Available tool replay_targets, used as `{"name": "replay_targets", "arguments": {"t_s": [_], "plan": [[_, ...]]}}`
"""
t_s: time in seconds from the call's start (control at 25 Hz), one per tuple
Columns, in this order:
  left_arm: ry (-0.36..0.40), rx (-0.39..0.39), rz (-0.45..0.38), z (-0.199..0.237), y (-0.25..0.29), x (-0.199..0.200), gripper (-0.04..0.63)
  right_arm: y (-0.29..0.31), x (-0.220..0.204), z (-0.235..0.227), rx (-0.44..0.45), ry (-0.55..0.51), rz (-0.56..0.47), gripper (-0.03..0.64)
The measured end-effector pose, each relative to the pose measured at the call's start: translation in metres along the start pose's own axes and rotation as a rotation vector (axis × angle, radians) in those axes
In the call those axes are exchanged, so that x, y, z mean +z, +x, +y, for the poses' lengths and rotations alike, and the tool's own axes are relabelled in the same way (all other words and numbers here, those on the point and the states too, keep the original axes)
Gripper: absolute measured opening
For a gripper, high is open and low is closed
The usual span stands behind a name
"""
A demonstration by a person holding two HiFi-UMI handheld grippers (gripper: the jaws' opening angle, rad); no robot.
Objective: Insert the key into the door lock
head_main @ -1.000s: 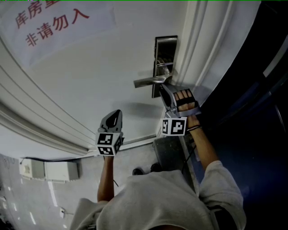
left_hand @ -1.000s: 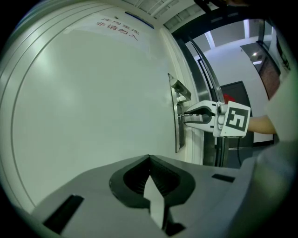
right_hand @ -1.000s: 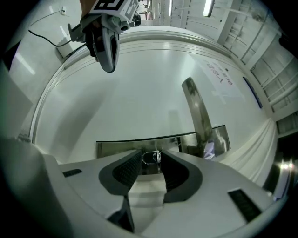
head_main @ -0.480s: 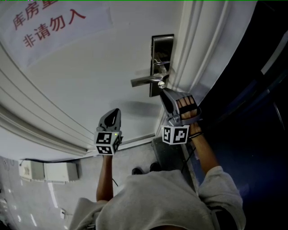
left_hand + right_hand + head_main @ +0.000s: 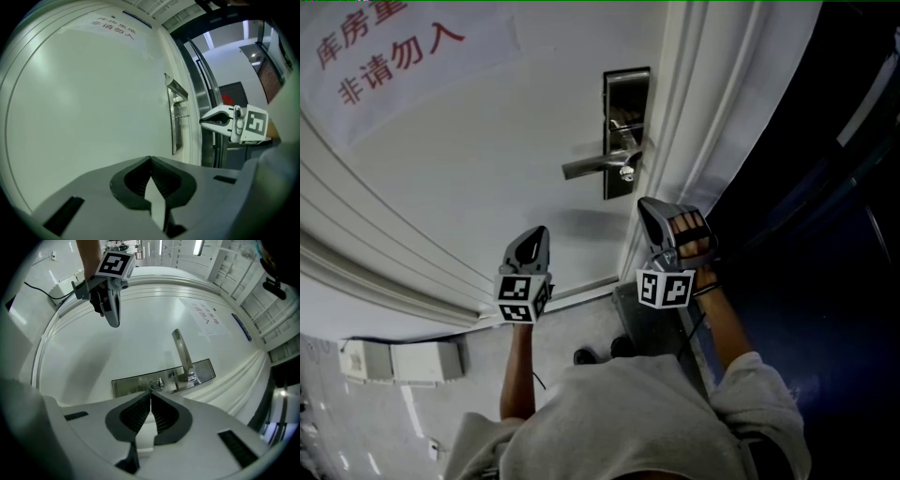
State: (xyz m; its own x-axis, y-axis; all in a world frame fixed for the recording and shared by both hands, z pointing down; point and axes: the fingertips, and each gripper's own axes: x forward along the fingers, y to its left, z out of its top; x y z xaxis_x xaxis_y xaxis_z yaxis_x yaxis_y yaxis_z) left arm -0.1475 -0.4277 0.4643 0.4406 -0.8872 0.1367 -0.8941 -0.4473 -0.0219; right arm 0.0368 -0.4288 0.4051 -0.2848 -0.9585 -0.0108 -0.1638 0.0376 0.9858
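Key (image 5: 159,382) seemingly sits in lock (image 5: 129,385), clear of right gripper (image 5: 151,396), just closed on nothing.

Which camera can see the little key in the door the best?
The right gripper view: the key sticks out of the lock plate close up, mid-picture, beside the handle. The head view shows the key only as a tiny glint under the handle. The left gripper view sees the key side-on, very small.

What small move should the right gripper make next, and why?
Probably just draw the right gripper back: the key already sits in the lock plate, and its fingers, which have just been closing, hold nothing and stand clear of the door.
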Motion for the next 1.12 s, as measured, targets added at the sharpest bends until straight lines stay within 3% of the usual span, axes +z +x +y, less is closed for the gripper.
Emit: {"name": "replay_targets", "arguments": {"t_s": [0.12,0.28,0.64,0.76,1.12], "plan": [[-0.003,-0.001,0.002,-0.002,0.0,-0.002,0.017,-0.001,-0.004,0.005,0.022,0.051,0.006,0.026],[-0.005,0.002,0.007,-0.002,-0.001,-0.004,0.017,-0.002,-0.007,0.007,0.056,0.2,0.007,0.025],[-0.004,0.014,0.001,0.002,-0.004,-0.001,0.017,0.003,-0.007,0.0,0.147,0.805,-0.049,0.025],[-0.004,0.017,-0.003,0.003,-0.004,0.001,0.017,0.005,-0.009,-0.004,0.154,0.953,-0.069,0.023],[-0.011,0.04,-0.012,0.013,-0.007,0.003,0.017,0.007,-0.016,0.005,0.145,1.194,-0.09,0.023]]}}
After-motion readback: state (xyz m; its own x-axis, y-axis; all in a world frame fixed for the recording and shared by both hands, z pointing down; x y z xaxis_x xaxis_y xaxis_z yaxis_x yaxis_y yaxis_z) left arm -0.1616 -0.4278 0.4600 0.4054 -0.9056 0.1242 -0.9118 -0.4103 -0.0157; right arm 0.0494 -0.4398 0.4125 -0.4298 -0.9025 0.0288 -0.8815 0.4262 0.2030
